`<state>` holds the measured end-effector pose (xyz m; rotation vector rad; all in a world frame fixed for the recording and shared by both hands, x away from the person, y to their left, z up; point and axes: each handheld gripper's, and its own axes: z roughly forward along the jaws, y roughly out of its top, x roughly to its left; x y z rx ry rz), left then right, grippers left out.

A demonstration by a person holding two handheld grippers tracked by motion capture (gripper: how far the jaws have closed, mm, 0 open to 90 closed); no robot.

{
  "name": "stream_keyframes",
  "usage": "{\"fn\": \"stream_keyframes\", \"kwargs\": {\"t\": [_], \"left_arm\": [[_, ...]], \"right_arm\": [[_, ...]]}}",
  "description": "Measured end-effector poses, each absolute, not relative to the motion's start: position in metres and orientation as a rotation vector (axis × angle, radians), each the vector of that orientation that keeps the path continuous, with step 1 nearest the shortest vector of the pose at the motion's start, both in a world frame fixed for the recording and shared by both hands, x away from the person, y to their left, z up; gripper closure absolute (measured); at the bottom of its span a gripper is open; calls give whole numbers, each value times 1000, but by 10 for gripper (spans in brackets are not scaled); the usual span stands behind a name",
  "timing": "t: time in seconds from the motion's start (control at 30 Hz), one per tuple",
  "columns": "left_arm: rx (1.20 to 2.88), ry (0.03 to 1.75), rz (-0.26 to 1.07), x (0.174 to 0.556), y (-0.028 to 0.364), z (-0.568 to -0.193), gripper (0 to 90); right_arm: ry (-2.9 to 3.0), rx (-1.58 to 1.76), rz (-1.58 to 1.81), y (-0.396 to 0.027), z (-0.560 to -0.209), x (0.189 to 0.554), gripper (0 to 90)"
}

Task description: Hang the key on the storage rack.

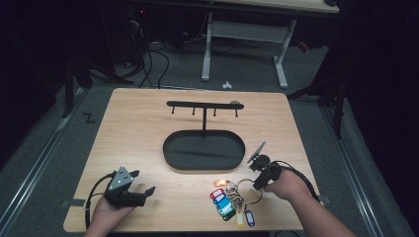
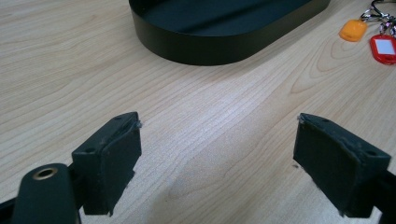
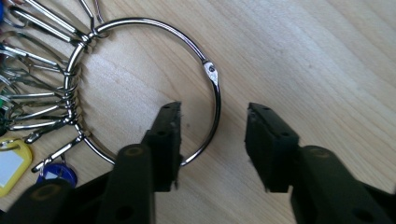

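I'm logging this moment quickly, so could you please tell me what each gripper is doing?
Left gripper: open, holding nothing, over bare table.
Right gripper: open, straddling the key ring, not yet gripping it.

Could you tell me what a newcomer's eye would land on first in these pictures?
Probably the fan of coloured key tags on a big metal ring near the table's front right, where the right tongs straddle the ring's wire without pinching it. Behind stands a black hook stand over an oval tray.

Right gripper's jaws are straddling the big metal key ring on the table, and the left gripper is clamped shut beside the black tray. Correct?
Not quite. The left gripper is open, jaws wide apart over bare table, as the left gripper view shows. The rest holds: the right gripper straddles the key ring, and the tray lies nearby.
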<state>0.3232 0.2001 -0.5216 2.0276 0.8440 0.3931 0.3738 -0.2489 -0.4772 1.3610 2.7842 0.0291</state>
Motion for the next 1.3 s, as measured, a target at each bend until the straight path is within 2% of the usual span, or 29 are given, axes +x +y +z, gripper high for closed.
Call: {"fn": "stream_keyframes", "kwargs": {"t": [0.27, 0.37, 0.53, 1.3], "left_arm": [[2031, 841, 393, 323, 199, -522, 158], [2031, 840, 393, 323, 200, -522, 158], [2034, 839, 386, 324, 199, -523, 161], [2039, 838, 385, 322, 199, -523, 169]], "right_arm": [[2849, 1359, -65, -241, -488, 391, 727], [2853, 1355, -63, -240, -488, 392, 745], [2865, 1339, -72, -236, -488, 391, 841], [2863, 1355, -30, -239, -482, 386, 868]]}}
